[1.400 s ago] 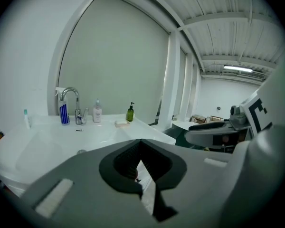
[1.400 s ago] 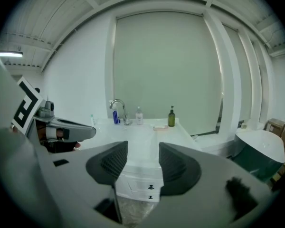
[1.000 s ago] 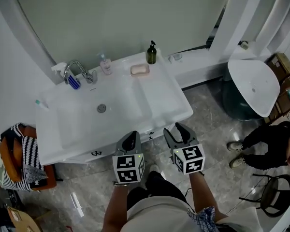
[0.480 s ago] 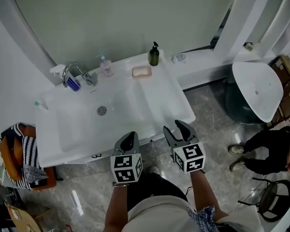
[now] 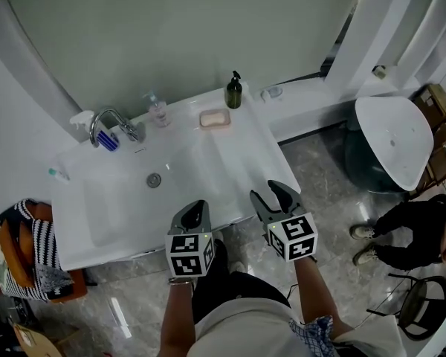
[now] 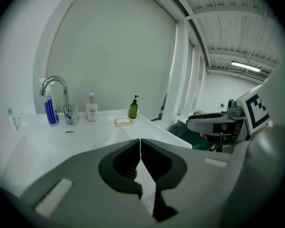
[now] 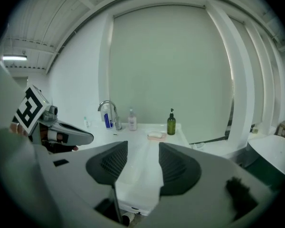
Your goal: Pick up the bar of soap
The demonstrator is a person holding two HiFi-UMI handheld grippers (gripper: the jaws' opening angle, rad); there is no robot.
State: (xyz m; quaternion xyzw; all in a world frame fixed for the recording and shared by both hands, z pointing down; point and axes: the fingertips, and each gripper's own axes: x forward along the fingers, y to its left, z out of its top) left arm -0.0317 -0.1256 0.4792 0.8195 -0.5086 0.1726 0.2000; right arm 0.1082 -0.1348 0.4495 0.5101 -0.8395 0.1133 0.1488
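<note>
"Chrome tap at far left of the white washstand, then a clear pump bottle, the bar of soap in its shallow dish, and a dark green pump bottle. Is that the order to read?"

"Yes. The soap lies at the back edge of the counter, between the two bottles, nearer the green one and touching neither. Your grippers hang at the near edge, well apart from it."

"Which gripper do I use?"

"Left gripper: jaws pressed together, nothing between them. Right gripper: jaws spread, nothing between them, and its own view has the soap close to its centre line. The right looks the better choice, since it is already wide enough to take the bar."

"How do I come in well?"

"Reach over the flat right part of the counter, not across the basin. Bring the jaws down so that one pad falls on each side of the bar, above the dish rim; a grip that takes in the dish would probably lift both. Mind the green bottle: it stands near the dish and looks easy to tip. A bar of soap may be slick, so close squarely on its sides and lift straight up. Whether the bar is wet cannot be told from here."
</note>
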